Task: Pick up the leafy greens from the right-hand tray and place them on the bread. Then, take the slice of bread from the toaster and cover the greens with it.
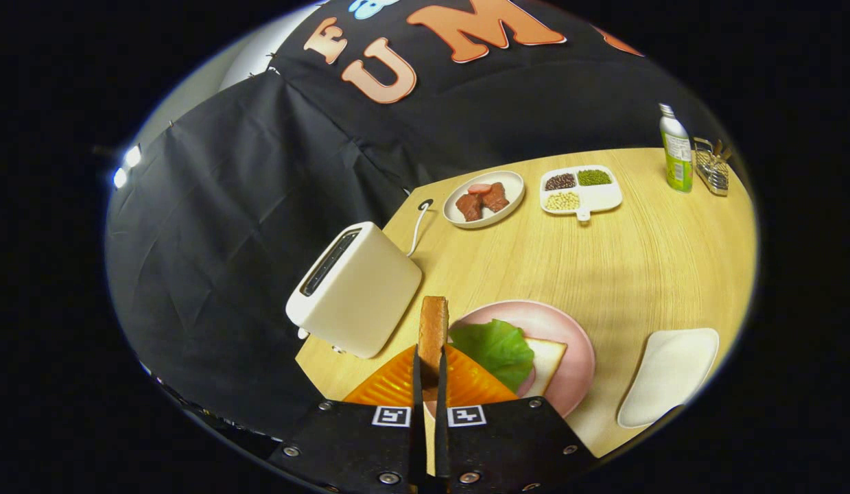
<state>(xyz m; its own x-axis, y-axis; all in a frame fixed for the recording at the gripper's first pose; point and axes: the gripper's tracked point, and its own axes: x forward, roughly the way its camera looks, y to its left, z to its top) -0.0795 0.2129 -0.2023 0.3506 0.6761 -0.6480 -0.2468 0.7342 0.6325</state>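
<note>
Claw (428, 367) clenched on the slice of bread (433, 329), held edge-on between both fingers, above the desk (603, 261) beside the toaster (352, 288). Just beyond, to the right: leafy greens (497, 346) already laid on the lower bread (548, 360) on the pink plate (569, 329). Right-hand tray (671, 374) farther out. Best carried over the greens, tipped flat, lowered square onto the lower bread before letting go, probably.
</note>
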